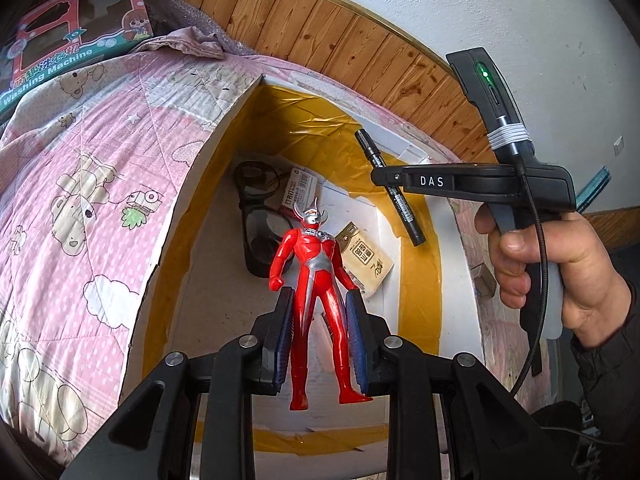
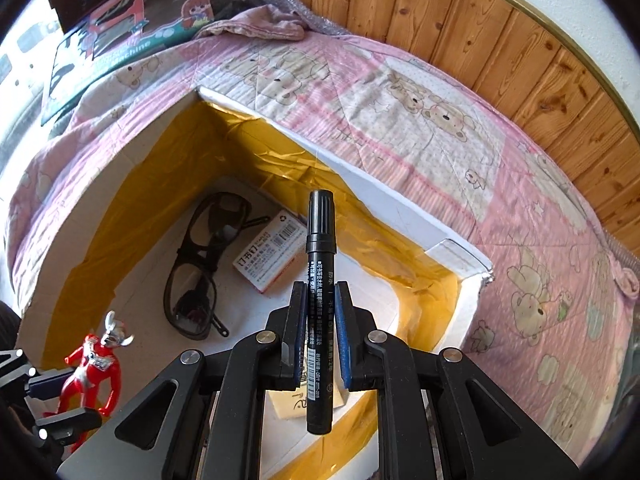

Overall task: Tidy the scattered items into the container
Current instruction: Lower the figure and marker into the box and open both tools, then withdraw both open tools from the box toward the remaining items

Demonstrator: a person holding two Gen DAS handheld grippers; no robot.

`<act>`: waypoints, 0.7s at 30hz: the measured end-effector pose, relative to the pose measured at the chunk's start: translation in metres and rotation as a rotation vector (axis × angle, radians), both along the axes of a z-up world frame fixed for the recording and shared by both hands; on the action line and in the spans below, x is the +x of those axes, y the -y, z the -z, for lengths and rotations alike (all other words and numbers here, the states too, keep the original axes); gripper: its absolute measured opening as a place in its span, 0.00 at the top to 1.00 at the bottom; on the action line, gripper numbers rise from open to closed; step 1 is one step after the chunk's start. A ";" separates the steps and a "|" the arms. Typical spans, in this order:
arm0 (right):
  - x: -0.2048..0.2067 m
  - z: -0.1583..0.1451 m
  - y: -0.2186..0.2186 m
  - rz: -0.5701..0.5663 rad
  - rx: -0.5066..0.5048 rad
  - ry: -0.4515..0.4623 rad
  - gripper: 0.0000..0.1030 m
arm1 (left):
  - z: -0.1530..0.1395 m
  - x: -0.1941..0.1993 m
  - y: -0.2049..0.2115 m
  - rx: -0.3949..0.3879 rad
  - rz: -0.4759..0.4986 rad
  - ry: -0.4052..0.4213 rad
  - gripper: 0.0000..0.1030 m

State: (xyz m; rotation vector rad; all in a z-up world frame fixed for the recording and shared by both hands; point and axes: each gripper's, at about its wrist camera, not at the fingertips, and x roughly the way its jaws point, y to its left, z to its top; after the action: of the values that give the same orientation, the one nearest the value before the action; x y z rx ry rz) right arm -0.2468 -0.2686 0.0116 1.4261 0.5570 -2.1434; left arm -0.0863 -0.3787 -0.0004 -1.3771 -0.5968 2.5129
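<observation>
A white foam box point(image 1: 208, 152) point(image 2: 400, 208) lined with yellow tape sits open on the pink bear quilt point(image 1: 80, 200). Over its near end, my left gripper point(image 1: 319, 296) point(image 2: 60, 400) is shut on the legs of a red and silver toy figure point(image 1: 316, 280) point(image 2: 92, 368), held upright. My right gripper point(image 1: 378, 178) point(image 2: 321, 292), held by a hand point(image 1: 560, 264), is shut on a black marker point(image 1: 390, 188) point(image 2: 319, 280) above the box's right side. On the box floor lie black glasses point(image 1: 260, 236) point(image 2: 196, 280), a staple box point(image 1: 298, 192) point(image 2: 272, 252) and a beige packet point(image 1: 366, 264), partly hidden.
A boxed toy washing machine point(image 1: 76, 40) point(image 2: 132, 32) lies on the quilt's far left corner beside a crumpled cloth point(image 1: 188, 40). Wood panelling point(image 1: 320, 40) and a white wall rise behind the bed. The quilt surrounds the box on all visible sides.
</observation>
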 end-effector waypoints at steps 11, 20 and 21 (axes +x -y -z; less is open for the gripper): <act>0.022 -0.036 -0.032 0.099 -0.206 0.031 0.59 | 0.002 0.012 0.011 0.028 -0.026 0.032 0.69; 0.095 -0.056 -0.053 0.082 -0.371 0.082 0.59 | -0.017 0.034 -0.012 -0.096 -0.009 0.006 0.69; 0.103 -0.055 -0.055 0.079 -0.381 0.088 0.59 | -0.019 0.037 -0.015 -0.108 -0.005 0.002 0.69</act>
State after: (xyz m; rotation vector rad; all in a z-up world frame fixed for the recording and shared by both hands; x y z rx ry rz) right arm -0.1440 -0.2132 0.0666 1.3349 0.0524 -2.0937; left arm -0.0494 -0.3640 0.0191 -1.4154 -0.4721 2.5830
